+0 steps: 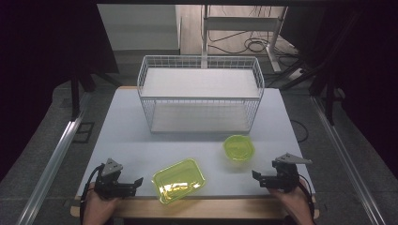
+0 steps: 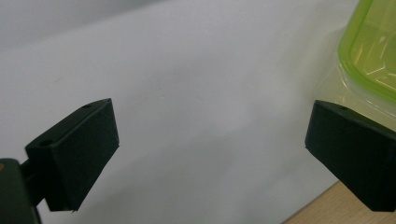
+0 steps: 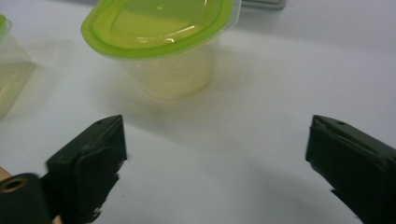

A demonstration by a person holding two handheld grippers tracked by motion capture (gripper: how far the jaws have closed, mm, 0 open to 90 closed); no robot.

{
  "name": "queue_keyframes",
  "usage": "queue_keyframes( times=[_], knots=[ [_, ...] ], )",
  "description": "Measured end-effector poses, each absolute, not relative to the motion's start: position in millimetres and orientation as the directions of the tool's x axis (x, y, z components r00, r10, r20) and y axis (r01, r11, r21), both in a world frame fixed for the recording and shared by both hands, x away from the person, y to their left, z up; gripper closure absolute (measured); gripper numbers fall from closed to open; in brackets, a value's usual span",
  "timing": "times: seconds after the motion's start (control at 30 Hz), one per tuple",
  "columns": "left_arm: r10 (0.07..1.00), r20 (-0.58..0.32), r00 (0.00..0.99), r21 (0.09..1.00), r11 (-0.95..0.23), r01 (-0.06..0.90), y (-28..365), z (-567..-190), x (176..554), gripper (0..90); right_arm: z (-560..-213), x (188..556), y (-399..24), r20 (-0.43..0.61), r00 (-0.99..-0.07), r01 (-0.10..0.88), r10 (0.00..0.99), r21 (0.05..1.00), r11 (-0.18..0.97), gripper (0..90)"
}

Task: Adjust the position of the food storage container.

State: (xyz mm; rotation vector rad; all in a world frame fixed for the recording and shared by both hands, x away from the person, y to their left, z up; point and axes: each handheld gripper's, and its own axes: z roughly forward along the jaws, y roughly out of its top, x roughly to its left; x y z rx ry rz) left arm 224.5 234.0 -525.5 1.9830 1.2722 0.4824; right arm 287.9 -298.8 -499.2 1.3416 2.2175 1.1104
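Note:
A flat rectangular container with a yellow-green lid (image 1: pixel 179 180) lies near the table's front edge, left of centre. A small round tub with the same green lid (image 1: pixel 238 147) stands to its right, farther back. My left gripper (image 1: pixel 137 182) rests at the front left, open and empty, jaws pointing right toward the rectangular container (image 2: pixel 369 51), a short gap away. At the front right my right gripper (image 1: pixel 256 176) is open and empty too, pointing left; the round tub (image 3: pixel 163 32) stands just beyond its jaws, with an edge of the rectangular container (image 3: pixel 9 70) to the left.
A white wire two-level rack (image 1: pixel 200 93) stands at the back middle of the white tabletop (image 1: pixel 126 140). A wooden strip (image 1: pixel 197 208) runs along the front edge. Metal rails flank the table on the floor, and cables lie behind the rack.

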Motion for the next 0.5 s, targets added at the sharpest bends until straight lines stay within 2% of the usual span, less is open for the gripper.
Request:
queue_keyframes(
  times=[0.1, 0.2, 0.5],
  knots=[
    [0.895, -0.061, 0.443, 0.742, -0.256, 0.62, 235.1, -526.1, 224.6, 2.7, -497.1, 286.9, -298.4, 0.106, -0.501, 0.6, 0.859, 0.758, 0.256, 11.0],
    [0.89, -0.057, 0.452, 0.74, -0.267, 0.618, 237.2, -527.7, 225.6, 2.4, -496.1, 286.1, -297.9, 0.106, -0.494, 0.611, 0.863, 0.748, 0.258, 20.3],
    [0.888, -0.047, 0.457, 0.752, -0.269, 0.601, 239.6, -528.4, 226.7, 2.3, -495.5, 287.4, -299.1, 0.118, -0.505, 0.628, 0.855, 0.73, 0.27, 37.5]
  ],
)
